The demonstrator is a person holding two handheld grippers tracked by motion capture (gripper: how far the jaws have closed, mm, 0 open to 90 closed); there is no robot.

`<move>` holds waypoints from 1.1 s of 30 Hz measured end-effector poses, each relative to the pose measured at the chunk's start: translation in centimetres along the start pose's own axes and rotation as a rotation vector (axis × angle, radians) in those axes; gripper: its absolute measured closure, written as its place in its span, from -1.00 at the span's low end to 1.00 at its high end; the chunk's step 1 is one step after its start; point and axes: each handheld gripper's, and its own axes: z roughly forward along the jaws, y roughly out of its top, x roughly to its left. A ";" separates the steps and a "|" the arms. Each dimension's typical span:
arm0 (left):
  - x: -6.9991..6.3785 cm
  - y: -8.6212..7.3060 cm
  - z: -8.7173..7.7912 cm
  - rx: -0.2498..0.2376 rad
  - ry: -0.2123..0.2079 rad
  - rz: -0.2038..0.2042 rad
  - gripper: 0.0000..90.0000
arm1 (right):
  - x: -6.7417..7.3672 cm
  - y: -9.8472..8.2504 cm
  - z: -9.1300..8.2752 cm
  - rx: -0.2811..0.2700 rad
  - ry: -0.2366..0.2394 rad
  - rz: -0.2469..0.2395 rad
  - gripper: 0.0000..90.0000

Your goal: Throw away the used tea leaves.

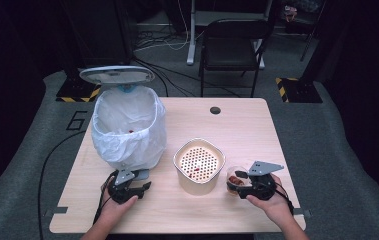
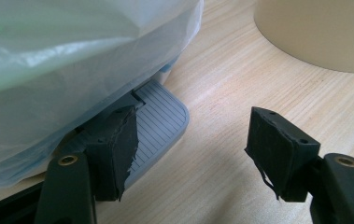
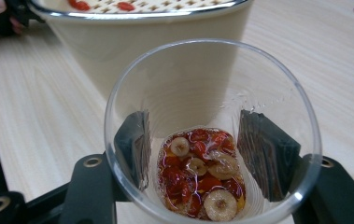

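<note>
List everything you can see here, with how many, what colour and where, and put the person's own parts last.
Bin: one, white liner, lid up, table's left.
Pedal: one, grey, at the bin's base.
Strainer tub: one, cream, table centre, red bits inside.
Glass cup: one, clear, red and pale fruit pieces inside, between right jaws.
Chair: one, black, beyond the table.
Left gripper: black, open, by the pedal.
Right gripper: black, holding the cup.

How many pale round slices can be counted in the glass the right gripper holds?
4 in the clear glass cup: one at the near wall, one at the far side, two mid-pile. The red pieces may hide more.
</note>
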 end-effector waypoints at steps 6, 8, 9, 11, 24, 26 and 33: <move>0.0 0.0 0.0 0.000 -0.003 -0.002 -0.25 | -1.2 1.1 -0.7 -0.003 -0.023 0.002 -0.01; 0.0 0.0 0.0 0.000 -0.001 -0.001 -0.25 | -1.6 1.6 -1.0 -0.004 -0.035 -0.001 -0.01; 0.0 0.0 0.0 0.000 -0.001 -0.001 -0.25 | -1.8 1.9 -1.1 -0.003 -0.045 -0.001 -0.01; 0.0 0.0 0.0 0.000 -0.001 -0.001 -0.25 | -2.1 2.4 -1.4 -0.004 -0.056 0.000 -0.01; 0.0 0.0 0.0 0.001 -0.002 -0.001 -0.25 | -3.7 6.2 -1.9 -0.009 -0.094 0.002 0.00; 0.0 0.0 0.0 0.000 -0.001 -0.001 -0.25 | -4.0 6.8 -1.7 -0.014 -0.099 0.004 0.00; 0.0 0.0 0.0 -0.002 -0.004 -0.009 -0.25 | -5.0 9.7 -0.9 -0.030 -0.098 -0.038 0.00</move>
